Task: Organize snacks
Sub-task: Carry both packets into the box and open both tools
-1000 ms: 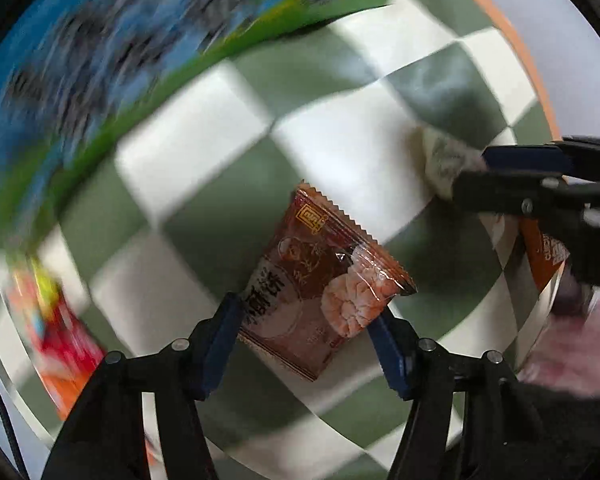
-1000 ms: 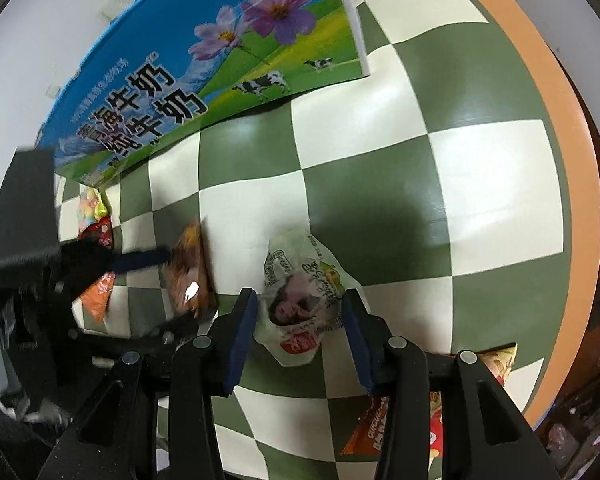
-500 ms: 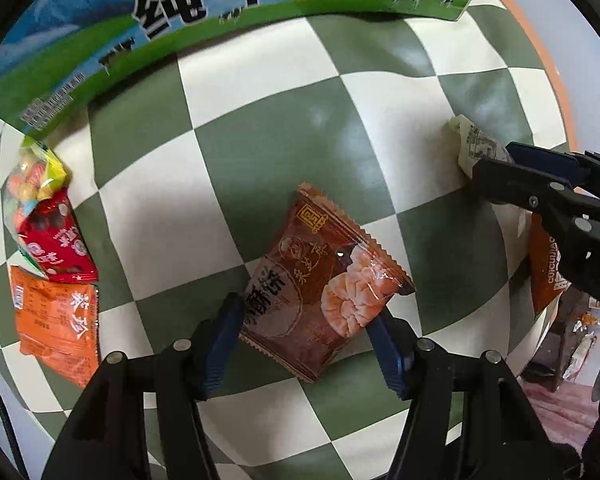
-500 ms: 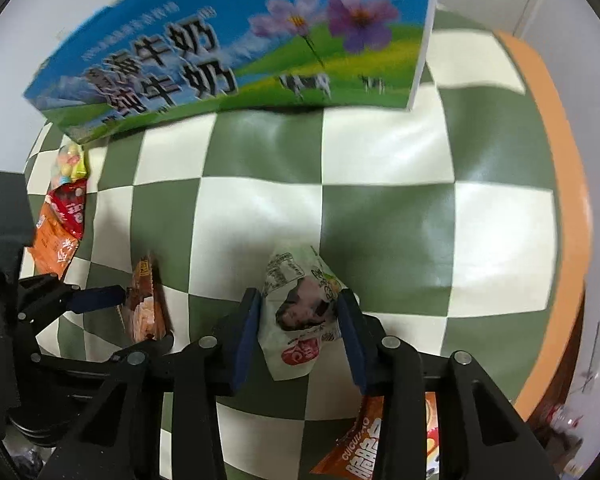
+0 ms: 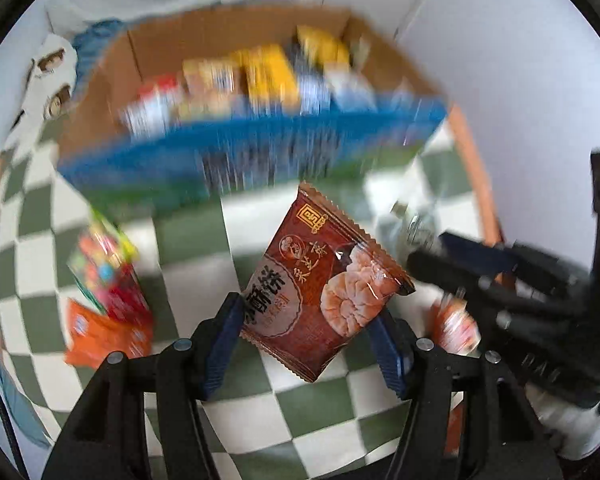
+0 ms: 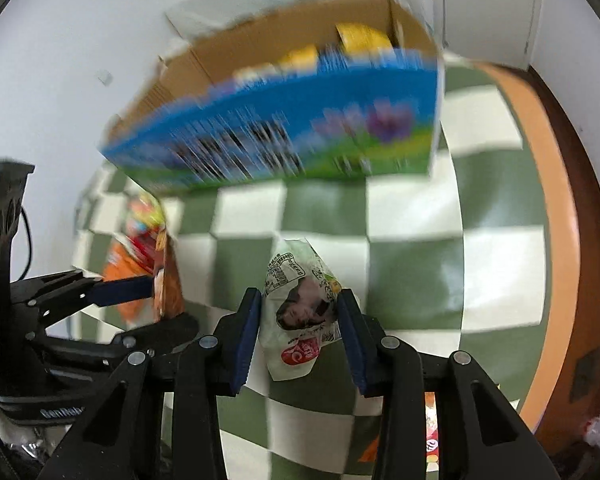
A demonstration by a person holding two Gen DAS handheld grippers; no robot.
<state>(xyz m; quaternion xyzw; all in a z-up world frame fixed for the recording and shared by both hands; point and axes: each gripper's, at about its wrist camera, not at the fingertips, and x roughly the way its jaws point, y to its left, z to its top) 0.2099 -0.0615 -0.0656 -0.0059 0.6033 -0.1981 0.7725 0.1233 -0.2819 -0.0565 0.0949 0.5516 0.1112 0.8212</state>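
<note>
Left wrist view: the left gripper (image 5: 306, 334) clamps a brown snack packet (image 5: 326, 282) between its blue pads (image 5: 222, 340), holding it clear of the green-and-white checked tablecloth (image 5: 188, 236). The packet is a flat foil pouch with crimped zigzag ends, a gold square seal near the top, white Chinese characters on its lower left and a picture of pale round pastries on its right. Its long axis runs from the lower right up toward the upper left, the sealed top end pointing away toward the open cardboard box (image 5: 240, 92). The box, blurred, has a blue printed front and holds yellow, white and blue packs. On the cloth to the left lie a colourful candy bag (image 5: 108, 272) and an orange packet (image 5: 104, 334). The right gripper (image 5: 432, 256) enters from the right edge.

Right wrist view: the right gripper (image 6: 300, 328), jaws narrow, pinches a white snack packet (image 6: 300, 312) at its middle, crumpling it. It shows black print, a dark picture and a red logo at the bottom. Its long axis is near upright, tip toward the box (image 6: 284, 132). The left gripper (image 6: 140, 286) stands at the left with the brown packet edge-on.
</note>
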